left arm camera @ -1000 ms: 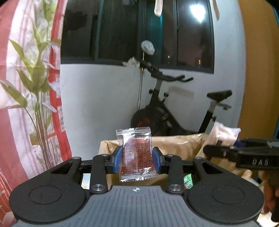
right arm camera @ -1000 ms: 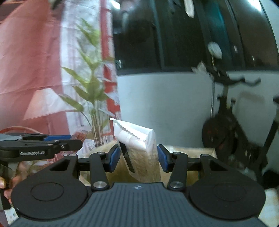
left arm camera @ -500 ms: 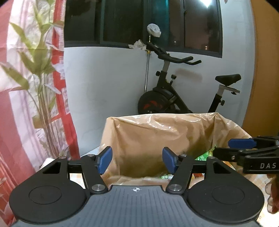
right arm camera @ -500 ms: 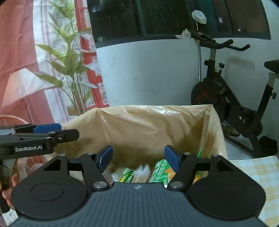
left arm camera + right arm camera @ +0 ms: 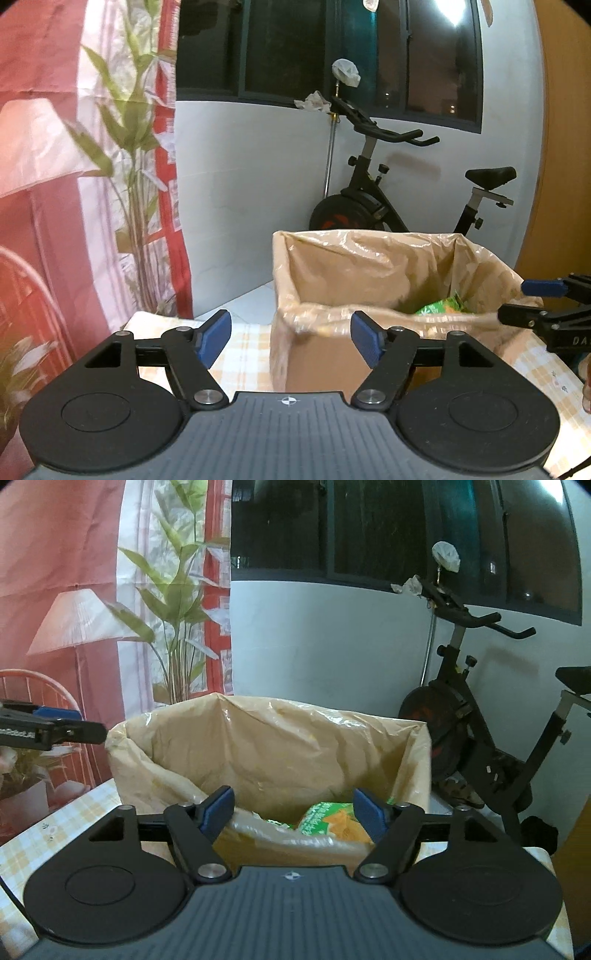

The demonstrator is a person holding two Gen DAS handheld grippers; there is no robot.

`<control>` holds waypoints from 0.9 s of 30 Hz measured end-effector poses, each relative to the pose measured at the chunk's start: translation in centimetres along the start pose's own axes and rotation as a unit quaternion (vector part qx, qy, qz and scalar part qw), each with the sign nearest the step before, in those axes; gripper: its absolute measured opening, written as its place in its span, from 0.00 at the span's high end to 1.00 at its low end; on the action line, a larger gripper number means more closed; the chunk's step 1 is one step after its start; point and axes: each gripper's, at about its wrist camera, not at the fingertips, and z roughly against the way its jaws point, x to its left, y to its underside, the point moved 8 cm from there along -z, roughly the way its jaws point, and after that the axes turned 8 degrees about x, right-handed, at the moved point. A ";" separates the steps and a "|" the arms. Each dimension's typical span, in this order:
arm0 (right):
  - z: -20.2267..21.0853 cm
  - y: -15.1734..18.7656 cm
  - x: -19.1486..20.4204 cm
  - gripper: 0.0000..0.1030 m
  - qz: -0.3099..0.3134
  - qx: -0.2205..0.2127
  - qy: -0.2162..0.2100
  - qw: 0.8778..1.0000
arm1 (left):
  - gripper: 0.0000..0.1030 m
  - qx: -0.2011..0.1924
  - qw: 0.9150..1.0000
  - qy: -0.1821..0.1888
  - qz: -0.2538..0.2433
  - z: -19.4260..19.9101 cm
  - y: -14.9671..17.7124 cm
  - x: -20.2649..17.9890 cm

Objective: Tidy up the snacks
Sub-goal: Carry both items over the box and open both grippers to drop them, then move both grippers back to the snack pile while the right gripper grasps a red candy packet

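Checked-cloth worktop (image 5: pixel 243 339) carries a cardboard box (image 5: pixel 273 760) lined with crinkled tan plastic, green snack packets (image 5: pixel 332 821) inside; left tool (image 5: pixel 290 338) and right tool (image 5: pixel 293 812) both released, empty

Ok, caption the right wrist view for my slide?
Open right gripper facing a bag-lined box with a green snack packet inside.

Each camera sits behind its own tool and looks forward along the two fingers. The left wrist view faces the lined box (image 5: pixel 369 280) from its near left corner, close above the worktop (image 5: pixel 243 343). The right wrist view faces the same box (image 5: pixel 273 749) squarely, slightly higher. Both views share the box, the exercise bike (image 5: pixel 388 192) and the window (image 5: pixel 406 535); each shows the other tool at its edge.
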 end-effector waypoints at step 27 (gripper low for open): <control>5.4 9.4 -0.7 0.20 0.015 0.019 0.023 0.999 | 0.28 0.062 0.995 -0.013 0.080 2.4 11.8 0.0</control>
